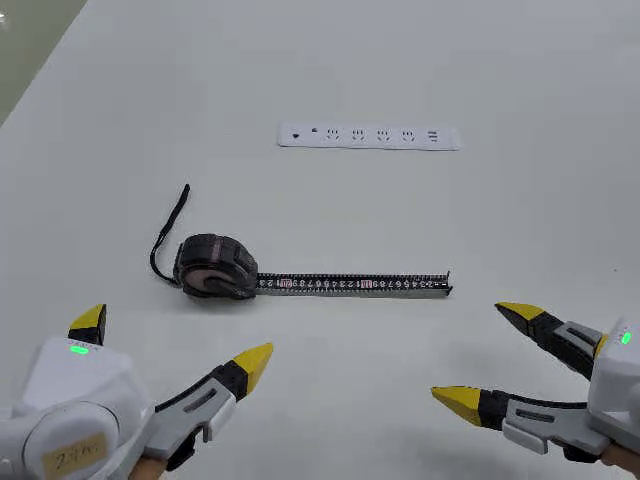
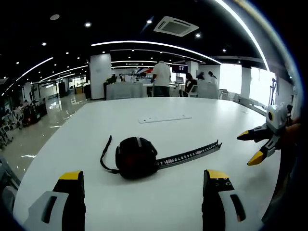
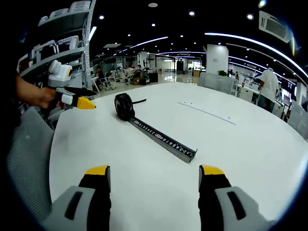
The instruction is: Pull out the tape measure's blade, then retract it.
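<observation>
Left gripper point(image 1: 174, 337) and right gripper point(image 1: 472, 350) both have jaws spread wide, nothing held, hovering over the white table point(image 1: 480, 230). Tape measure point(image 1: 213, 266) lies just ahead of the left gripper. Its blade point(image 1: 355, 284) is out flat, tip ahead of the right gripper

I read the tape measure case point(image 1: 214, 266) as dark plastic with a slight sheen. Blade point(image 1: 352, 284) is dark, matt, printed. Strap point(image 1: 168, 232) looks like woven cord. Table point(image 1: 420, 60) is white, smooth, satin. Power strip point(image 1: 369, 136) is white plastic. Left gripper point(image 1: 172, 340) and right gripper point(image 1: 478, 352) have white plastic shells and matt yellow tips.
</observation>
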A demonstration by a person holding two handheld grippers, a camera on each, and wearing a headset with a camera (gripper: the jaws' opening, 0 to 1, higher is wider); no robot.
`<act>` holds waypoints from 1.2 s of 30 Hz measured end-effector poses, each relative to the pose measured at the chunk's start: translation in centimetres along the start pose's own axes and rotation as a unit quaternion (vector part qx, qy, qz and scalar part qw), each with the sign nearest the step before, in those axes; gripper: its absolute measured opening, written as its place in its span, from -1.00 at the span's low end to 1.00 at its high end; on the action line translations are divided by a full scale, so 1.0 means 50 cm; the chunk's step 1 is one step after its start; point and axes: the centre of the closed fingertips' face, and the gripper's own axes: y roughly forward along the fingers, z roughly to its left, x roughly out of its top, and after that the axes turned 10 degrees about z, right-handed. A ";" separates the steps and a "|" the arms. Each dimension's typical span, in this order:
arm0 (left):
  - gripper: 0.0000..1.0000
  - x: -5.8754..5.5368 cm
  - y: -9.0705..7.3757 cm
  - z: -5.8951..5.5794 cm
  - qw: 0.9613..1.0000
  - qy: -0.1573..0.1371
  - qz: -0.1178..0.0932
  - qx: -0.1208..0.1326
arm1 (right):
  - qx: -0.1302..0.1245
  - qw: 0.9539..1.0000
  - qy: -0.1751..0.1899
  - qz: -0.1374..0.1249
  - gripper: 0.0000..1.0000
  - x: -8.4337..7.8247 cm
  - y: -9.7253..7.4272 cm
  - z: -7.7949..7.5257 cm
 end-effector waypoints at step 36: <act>0.94 0.040 0.093 0.034 0.995 -0.045 -0.016 0.084 | 0.083 0.988 -0.121 0.036 -0.22 -0.001 0.082 -0.107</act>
